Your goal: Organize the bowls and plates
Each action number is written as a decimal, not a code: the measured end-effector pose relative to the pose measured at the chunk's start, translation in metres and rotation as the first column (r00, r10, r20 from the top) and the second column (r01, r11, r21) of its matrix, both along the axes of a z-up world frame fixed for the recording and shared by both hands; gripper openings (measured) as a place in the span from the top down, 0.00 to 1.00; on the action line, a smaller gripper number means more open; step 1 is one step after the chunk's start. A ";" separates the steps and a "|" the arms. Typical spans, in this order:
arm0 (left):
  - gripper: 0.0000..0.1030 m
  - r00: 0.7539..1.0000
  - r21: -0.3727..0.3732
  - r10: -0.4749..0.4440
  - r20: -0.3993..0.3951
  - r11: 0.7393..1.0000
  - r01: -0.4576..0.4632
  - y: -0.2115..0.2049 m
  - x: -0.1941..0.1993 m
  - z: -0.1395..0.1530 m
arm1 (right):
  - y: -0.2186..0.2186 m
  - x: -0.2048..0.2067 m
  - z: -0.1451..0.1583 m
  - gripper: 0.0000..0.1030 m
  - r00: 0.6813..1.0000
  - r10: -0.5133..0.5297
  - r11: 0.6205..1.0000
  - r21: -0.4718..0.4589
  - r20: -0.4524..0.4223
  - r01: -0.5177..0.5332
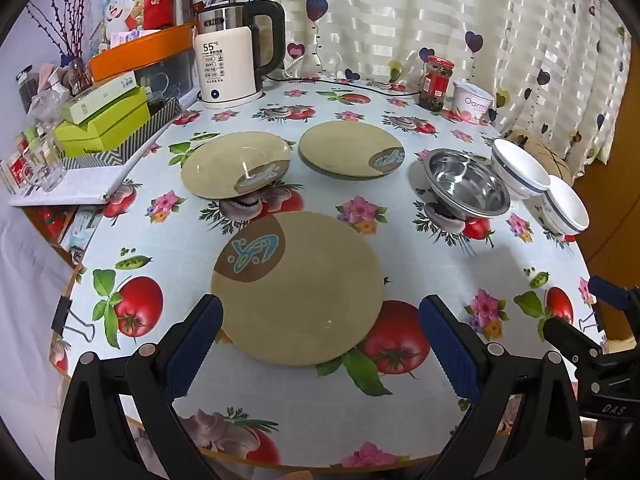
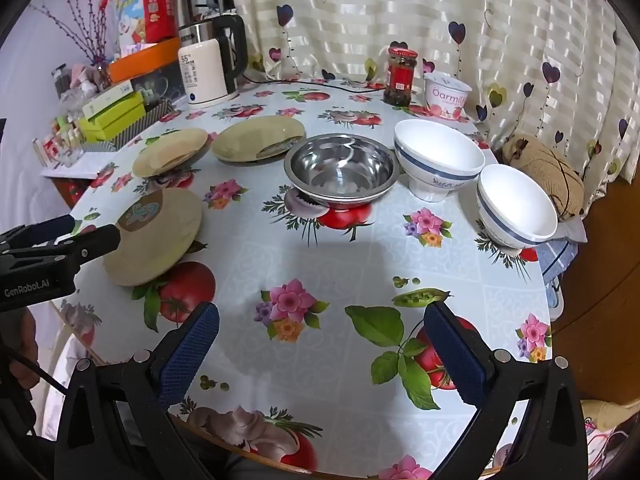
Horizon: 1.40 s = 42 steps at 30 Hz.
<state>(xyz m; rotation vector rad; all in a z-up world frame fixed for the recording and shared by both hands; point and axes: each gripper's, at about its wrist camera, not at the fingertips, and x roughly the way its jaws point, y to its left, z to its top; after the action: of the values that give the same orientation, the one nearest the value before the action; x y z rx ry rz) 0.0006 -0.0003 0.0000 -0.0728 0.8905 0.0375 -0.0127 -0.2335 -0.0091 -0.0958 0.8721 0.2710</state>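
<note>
Round table (image 1: pixel 280 412) under a cloth printed with tomatoes and flowers, with three plates and three bowls laid out on it.

Three tan plates lie apart on the left side: the nearest plate (image 1: pixel 298 288), the left far plate (image 1: pixel 236 164) and the right far plate (image 1: pixel 352 150). To their right stand one steel bowl (image 2: pixel 342 168) and two white bowls with blue bands, the larger white bowl (image 2: pixel 438 158) just beside the steel one and the smaller white bowl (image 2: pixel 516 206) nearer the table's right edge. One kettle (image 1: pixel 236 64), one red-lidded jar (image 2: pixel 400 76) and one yogurt tub (image 2: pixel 446 94) stand at the back by the curtain. The left gripper (image 1: pixel 320 340) hangs above the nearest plate with its jaws spread wide, grasping nothing; the right gripper (image 2: pixel 320 344) hangs above bare cloth, likewise spread and empty.
</note>
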 end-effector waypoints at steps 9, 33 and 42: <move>0.04 1.000 -0.009 -0.005 -0.009 1.000 0.005 0.011 0.002 0.001 | 0.001 0.002 0.000 0.00 1.000 0.001 1.000 0.006 -0.003 -0.001; 0.04 1.000 0.056 0.005 -0.010 0.998 -0.004 0.002 -0.002 0.002 | 0.009 0.002 0.001 0.00 1.000 0.003 1.000 0.010 -0.004 -0.003; 0.04 1.000 0.049 0.009 -0.017 0.999 -0.008 0.003 -0.002 0.001 | 0.001 0.002 0.003 0.00 1.000 0.010 1.000 0.022 0.005 -0.010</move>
<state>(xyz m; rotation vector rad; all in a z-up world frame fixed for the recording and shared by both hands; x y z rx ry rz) -0.0019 0.0027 0.0010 -0.0306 0.9056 0.0679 -0.0104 -0.2324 -0.0066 -0.0800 0.8634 0.2894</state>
